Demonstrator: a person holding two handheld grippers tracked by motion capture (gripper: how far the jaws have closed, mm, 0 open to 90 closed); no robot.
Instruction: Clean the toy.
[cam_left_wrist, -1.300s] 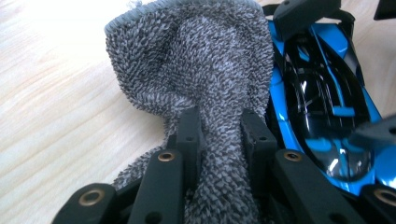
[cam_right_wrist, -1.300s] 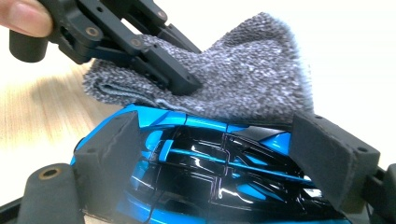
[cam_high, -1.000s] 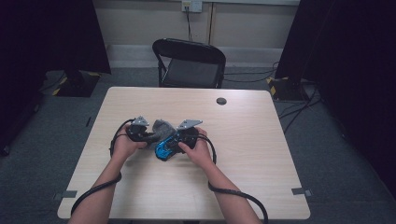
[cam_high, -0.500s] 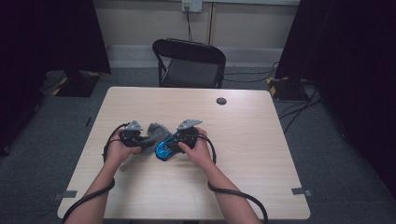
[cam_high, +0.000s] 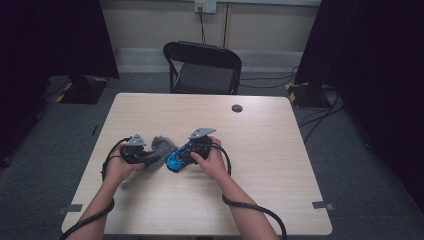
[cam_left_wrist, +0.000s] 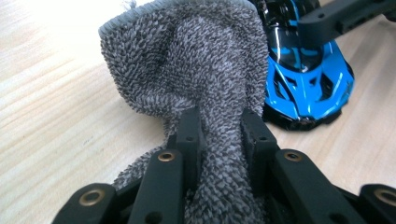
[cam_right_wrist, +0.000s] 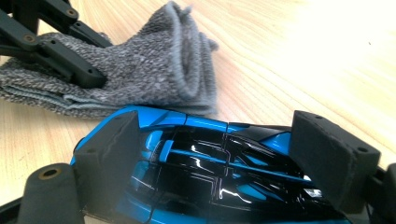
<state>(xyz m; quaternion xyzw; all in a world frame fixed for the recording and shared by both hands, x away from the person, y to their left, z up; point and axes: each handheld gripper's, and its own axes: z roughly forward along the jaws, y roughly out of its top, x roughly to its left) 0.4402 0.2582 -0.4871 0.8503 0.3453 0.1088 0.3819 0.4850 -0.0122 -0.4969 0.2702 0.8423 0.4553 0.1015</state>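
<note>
Two grips set: my left hand-held gripper (cam_left_wrist: 218, 133) clamps the grey terry cloth (cam_left_wrist: 196, 65), right hand-held gripper (cam_right_wrist: 224, 154) clamps the glossy blue-and-black toy car (cam_right_wrist: 210, 163); wiping looks unfinished.

Black tongs (cam_left_wrist: 219, 135), brass-ringed screws, grey plates

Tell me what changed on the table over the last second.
The left gripper, shut on the grey cloth, slid leftward, away from the blue toy car, dragging the cloth along. The right gripper stayed put, its jaws on either side of the car. The small dark disc near the far edge did not move.
</note>
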